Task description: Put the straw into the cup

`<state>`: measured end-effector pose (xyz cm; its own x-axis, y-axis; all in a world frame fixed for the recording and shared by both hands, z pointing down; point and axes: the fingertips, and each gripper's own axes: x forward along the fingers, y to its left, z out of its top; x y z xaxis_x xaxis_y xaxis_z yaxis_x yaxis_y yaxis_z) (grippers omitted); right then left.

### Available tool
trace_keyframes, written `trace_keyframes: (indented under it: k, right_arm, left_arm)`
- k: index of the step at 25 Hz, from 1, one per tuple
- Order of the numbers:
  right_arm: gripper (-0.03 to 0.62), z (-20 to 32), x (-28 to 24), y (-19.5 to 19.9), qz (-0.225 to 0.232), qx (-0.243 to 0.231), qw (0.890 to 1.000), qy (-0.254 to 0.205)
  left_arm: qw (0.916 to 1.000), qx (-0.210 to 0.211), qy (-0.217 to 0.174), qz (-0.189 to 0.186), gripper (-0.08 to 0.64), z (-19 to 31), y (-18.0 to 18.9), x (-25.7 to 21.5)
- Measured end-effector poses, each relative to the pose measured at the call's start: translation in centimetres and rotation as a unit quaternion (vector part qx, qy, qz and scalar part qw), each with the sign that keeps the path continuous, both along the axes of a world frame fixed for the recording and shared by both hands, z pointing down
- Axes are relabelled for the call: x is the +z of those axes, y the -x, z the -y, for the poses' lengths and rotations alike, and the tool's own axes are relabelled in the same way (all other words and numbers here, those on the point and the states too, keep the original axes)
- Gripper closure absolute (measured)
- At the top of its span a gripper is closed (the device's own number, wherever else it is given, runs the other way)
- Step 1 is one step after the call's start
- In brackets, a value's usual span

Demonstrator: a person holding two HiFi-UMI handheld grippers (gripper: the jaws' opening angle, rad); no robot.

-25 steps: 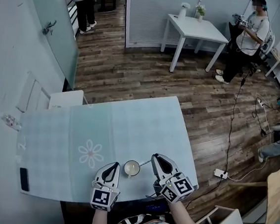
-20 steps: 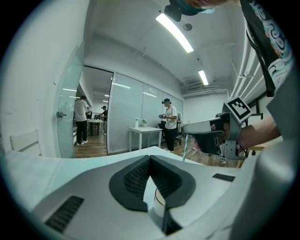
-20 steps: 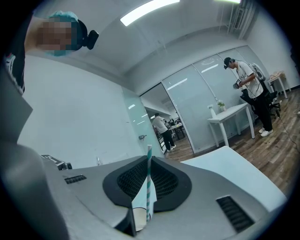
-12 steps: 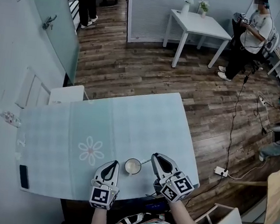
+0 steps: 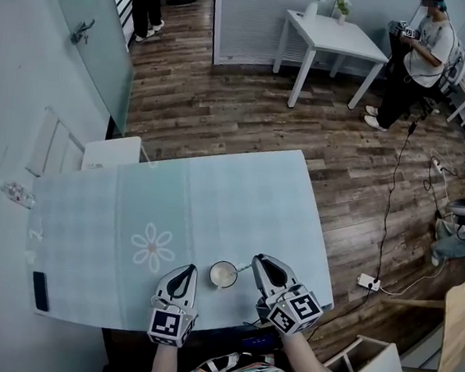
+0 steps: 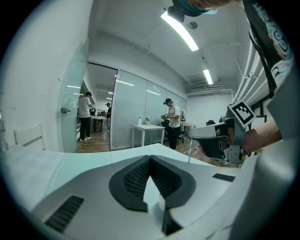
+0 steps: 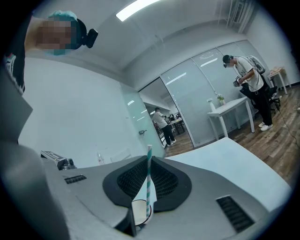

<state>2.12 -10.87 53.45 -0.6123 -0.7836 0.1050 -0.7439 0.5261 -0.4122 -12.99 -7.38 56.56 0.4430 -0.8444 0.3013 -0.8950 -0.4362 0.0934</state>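
A small white cup (image 5: 222, 274) stands on the pale blue tablecloth (image 5: 214, 204) near the front edge, between my two grippers. My right gripper (image 5: 258, 260) is just right of the cup, shut on a green-and-white striped straw (image 7: 149, 174). The straw (image 5: 243, 268) pokes from the jaws toward the cup's rim. In the right gripper view it stands upright between the pads, with the cup (image 7: 139, 213) low behind it. My left gripper (image 5: 188, 270) rests left of the cup, shut and holding nothing, its tips meeting (image 6: 150, 158).
A dark phone (image 5: 40, 291) lies at the table's left edge and a flower print (image 5: 152, 247) marks the cloth. A white chair (image 5: 108, 151) stands behind the table. Farther off are a white table (image 5: 335, 35), a standing person (image 5: 416, 52) and a floor cable (image 5: 388, 197).
The head view has shifted slightly. Both grippers, the straw and the cup keep the same positions relative to one another.
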Motion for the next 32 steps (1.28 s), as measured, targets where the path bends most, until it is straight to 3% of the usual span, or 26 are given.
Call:
trace_keyframes:
  k: [32]
  right_arm:
    - [0.582,-0.3,2.3,1.1,-0.014,-0.018,1.000,0.021]
  left_arm:
    - [0.9998,-0.009,0.019,0.001,0.548,-0.1,1.0,1.4]
